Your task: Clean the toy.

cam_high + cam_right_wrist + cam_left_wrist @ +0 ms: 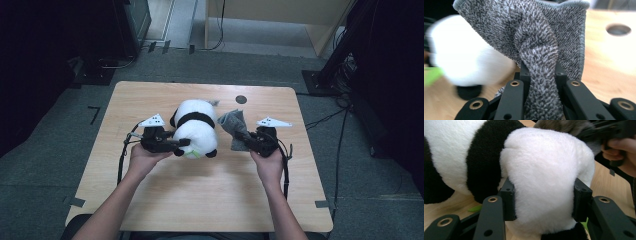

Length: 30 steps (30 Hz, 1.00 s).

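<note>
- The plush panda [194, 126] was white with black bands, black paws and a small green tag.
- The cloth [541, 50] was speckled grey with a plain grey hem.
- The bench [200, 190] was pale wood.
- Both hand-held grippers, left [176, 142] and right [246, 136], were black.

plush panda [194, 127] on table [210, 195], cloth [233, 122] right

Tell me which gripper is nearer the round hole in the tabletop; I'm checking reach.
Right. The right gripper, shut on the grey cloth, sits just below the hole. The left gripper clamps the plush panda farther off, across the panda's body.
</note>
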### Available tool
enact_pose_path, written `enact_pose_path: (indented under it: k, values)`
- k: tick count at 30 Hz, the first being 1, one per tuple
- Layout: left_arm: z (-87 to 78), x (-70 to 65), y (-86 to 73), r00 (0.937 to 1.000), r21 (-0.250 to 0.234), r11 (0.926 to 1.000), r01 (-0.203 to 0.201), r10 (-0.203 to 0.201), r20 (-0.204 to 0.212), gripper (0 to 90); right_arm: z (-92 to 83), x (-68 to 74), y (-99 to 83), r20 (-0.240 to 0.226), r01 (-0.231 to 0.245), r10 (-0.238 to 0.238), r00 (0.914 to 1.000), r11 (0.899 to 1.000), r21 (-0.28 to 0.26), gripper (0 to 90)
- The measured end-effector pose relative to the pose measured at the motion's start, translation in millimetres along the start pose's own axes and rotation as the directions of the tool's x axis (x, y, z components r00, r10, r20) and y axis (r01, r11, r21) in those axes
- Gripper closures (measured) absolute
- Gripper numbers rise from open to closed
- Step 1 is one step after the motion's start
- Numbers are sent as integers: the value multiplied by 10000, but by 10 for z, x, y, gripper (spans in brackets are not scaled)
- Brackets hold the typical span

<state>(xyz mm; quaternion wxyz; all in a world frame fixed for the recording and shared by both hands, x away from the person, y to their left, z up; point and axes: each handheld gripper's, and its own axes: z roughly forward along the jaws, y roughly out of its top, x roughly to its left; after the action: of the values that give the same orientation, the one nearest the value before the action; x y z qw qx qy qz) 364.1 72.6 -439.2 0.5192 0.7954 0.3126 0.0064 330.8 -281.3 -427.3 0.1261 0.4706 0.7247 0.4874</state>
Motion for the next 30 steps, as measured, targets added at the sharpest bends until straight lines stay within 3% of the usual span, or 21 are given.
enact_pose_path:
  k: [4, 8, 12, 15, 17, 19, 23, 25, 27, 30]
  values:
    - [-3, -38, 9, 9998, -189, 9998, -117, 114, -177, 506, -37, 262, 107, -512, 583, -604, 9969, 9975, -409, 773]
    - [8, -81, 25, 9997, -400, 9991, -174, 167, -183, 508, -26, 495, 170, -936, 1099, -1142, 9890, 9927, -494, 773]
    - [34, -140, 35, 9995, -433, 9988, -235, 226, -199, 510, 41, 727, 178, -1487, 1606, -1644, 9751, 9863, -376, 773]
    - [23, -128, 38, 9995, -466, 9989, -20, 6, -316, 519, 129, 890, 111, -1367, 2234, -2253, 9647, 9743, -289, 775]
    - [13, -96, 27, 9989, -520, 9984, 228, -248, -390, 521, 178, 935, 55, -1710, 2325, -2337, 9572, 9722, -271, 775]
    - [5, -80, 27, 9983, -622, 9974, 352, -379, -433, 525, 260, 988, -1, -2036, 2535, -2465, 9475, 9673, 86, 775]
    - [-33, -63, 39, 9984, -724, 9967, 378, -406, -382, 529, 427, 1112, -142, -2127, 3252, -3069, 9277, 9440, 562, 776]
    - [-48, -51, 40, 9980, -720, 9964, 447, -477, -405, 528, 468, 1107, -175, -2249, 3354, -3127, 9228, 9395, 699, 776]
    - [-62, -38, 44, 9977, -827, 9951, 546, -578, -366, 528, 504, 1077, -205, -2399, 3251, -2971, 9242, 9417, 864, 777]
    - [-81, -32, 53, 9978, -955, 9937, 593, -619, -241, 528, 567, 1023, -276, -2385, 3359, -2995, 9238, 9330, 1292, 777]
